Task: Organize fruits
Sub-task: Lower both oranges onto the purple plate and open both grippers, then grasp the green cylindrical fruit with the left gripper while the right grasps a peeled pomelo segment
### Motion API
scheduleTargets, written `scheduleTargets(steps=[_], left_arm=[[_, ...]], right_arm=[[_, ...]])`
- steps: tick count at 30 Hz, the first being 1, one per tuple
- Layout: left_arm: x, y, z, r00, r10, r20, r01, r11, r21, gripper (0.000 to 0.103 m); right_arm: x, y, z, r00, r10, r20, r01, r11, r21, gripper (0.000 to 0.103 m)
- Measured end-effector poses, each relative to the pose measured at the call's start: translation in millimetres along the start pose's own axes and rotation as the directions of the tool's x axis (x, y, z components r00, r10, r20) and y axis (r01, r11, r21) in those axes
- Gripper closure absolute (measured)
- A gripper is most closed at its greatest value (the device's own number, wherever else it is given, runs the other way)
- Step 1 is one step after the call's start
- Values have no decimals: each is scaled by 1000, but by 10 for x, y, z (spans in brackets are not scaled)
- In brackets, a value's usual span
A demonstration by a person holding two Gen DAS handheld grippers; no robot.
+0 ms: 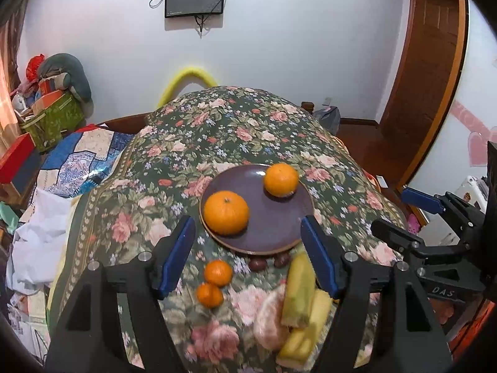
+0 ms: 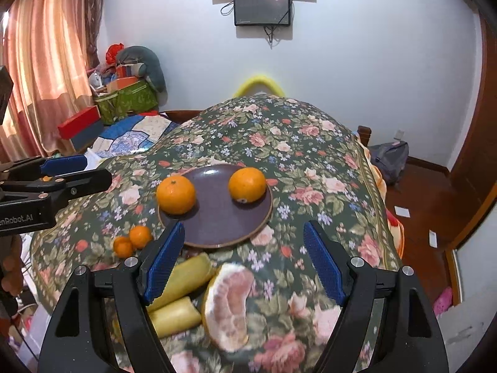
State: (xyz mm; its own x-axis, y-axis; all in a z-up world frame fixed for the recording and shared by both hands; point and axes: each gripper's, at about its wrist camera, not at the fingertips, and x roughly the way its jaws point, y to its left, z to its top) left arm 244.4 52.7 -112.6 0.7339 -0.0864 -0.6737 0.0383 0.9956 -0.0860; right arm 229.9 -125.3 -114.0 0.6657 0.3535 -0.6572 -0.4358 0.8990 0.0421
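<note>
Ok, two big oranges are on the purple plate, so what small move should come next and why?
Probably lower the open left gripper onto the nearer small orange tangerine: it lies off the purple plate, between the jaws, and both grippers are empty.

Lighting's soft and pretty even in both views, mostly daylight glowing through the pink curtain (image 2: pixel 46 71) on the left. Small glare spot on the plate (image 2: pixel 217 217), faint shadows under the oranges (image 1: pixel 226 212). Heavy fisheye bending with black corners. The pomelo piece (image 2: pixel 230 304) and nearby cloth look a bit blurry up close.
</note>
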Motion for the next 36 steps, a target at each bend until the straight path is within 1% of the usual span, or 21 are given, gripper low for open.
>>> scheduleTargets(steps=[5, 11, 13, 15, 17, 20, 22, 28, 30, 34, 36], left_arm=[[-70, -106, -166, 1000, -20, -21, 20, 1000, 8, 33], [28, -284, -346, 997, -43, -58, 45, 999, 26, 33], [102, -322, -399, 995, -62, -79, 64, 998, 20, 34], [196, -350, -458, 991, -78, -105, 80, 997, 11, 38], [279, -375, -506, 988, -83, -133, 86, 996, 16, 48], [443, -399, -583, 977, -104, -188, 109, 994, 16, 58], [513, -411, -625, 971, -115, -210, 121, 993, 16, 63], [680, -493, -676, 958, -141, -251, 151, 988, 24, 63], [744, -533, -684, 956, -137, -259, 150, 988, 34, 63], [853, -550, -690, 956, -122, -267, 138, 990, 41, 63], [900, -538, -684, 954, -127, -272, 141, 990, 33, 63]], right_arm=[[-82, -20, -160, 1000, -21, -20, 21, 1000, 3, 26], [-78, -55, -406, 997, -28, -72, 28, 1000, 4, 26], [-27, -79, -480, 995, -25, -92, 26, 1000, 10, 26], [33, -103, -553, 994, -7, -113, 10, 1000, 25, 26], [81, -99, -624, 991, 4, -133, 0, 1000, 29, 26], [206, -67, -723, 986, 13, -167, -10, 1000, 21, 26], [287, -42, -788, 982, 25, -189, -22, 1000, 16, 27], [465, 11, -931, 969, 47, -244, -48, 999, 2, 27], [499, 19, -953, 967, 49, -251, -51, 999, -3, 33], [522, -32, -979, 963, 101, -252, -98, 995, 25, 39], [518, -57, -989, 963, 104, -250, -100, 995, 29, 42]])
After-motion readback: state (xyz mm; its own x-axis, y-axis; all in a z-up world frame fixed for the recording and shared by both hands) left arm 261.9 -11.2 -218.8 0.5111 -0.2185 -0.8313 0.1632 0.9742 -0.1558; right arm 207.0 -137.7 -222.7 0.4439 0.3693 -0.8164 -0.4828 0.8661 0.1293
